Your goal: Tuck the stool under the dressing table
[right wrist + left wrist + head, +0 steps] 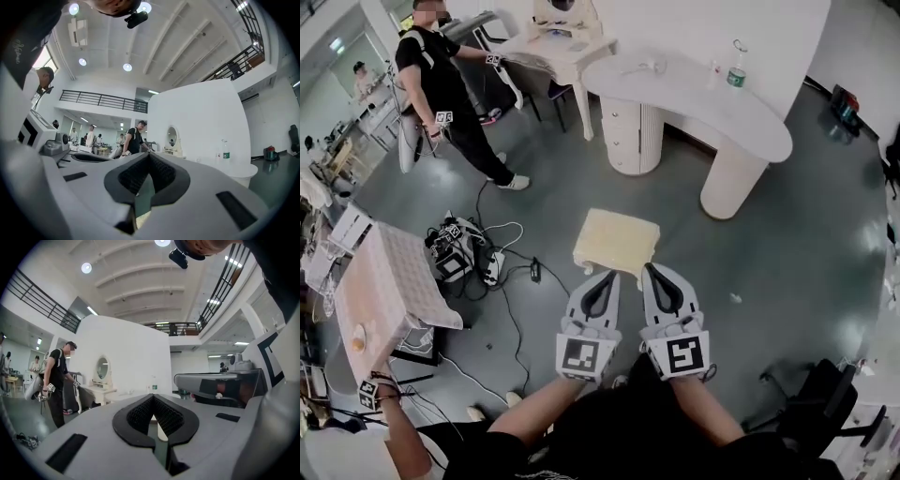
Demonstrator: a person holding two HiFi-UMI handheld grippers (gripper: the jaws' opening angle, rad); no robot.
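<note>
The stool [615,240] is a square cream seat on the grey floor, a short way in front of the white curved dressing table [694,98] on its round legs. My left gripper [611,276] and right gripper [650,270] lie side by side, both shut with nothing in them. Their tips are at the stool's near edge; I cannot tell if they touch it. In the left gripper view the shut gripper [153,404] shows a sliver of cream stool [162,432] below. The right gripper view shows the shut gripper [149,159] and the table top [241,171] ahead.
A plastic bottle [736,71] stands on the dressing table. A person in black [441,84] stands by a second table with an oval mirror [558,42]. Cables and gear [464,253] litter the floor at left, beside a pink-covered table [384,281]. A black chair [825,403] is at lower right.
</note>
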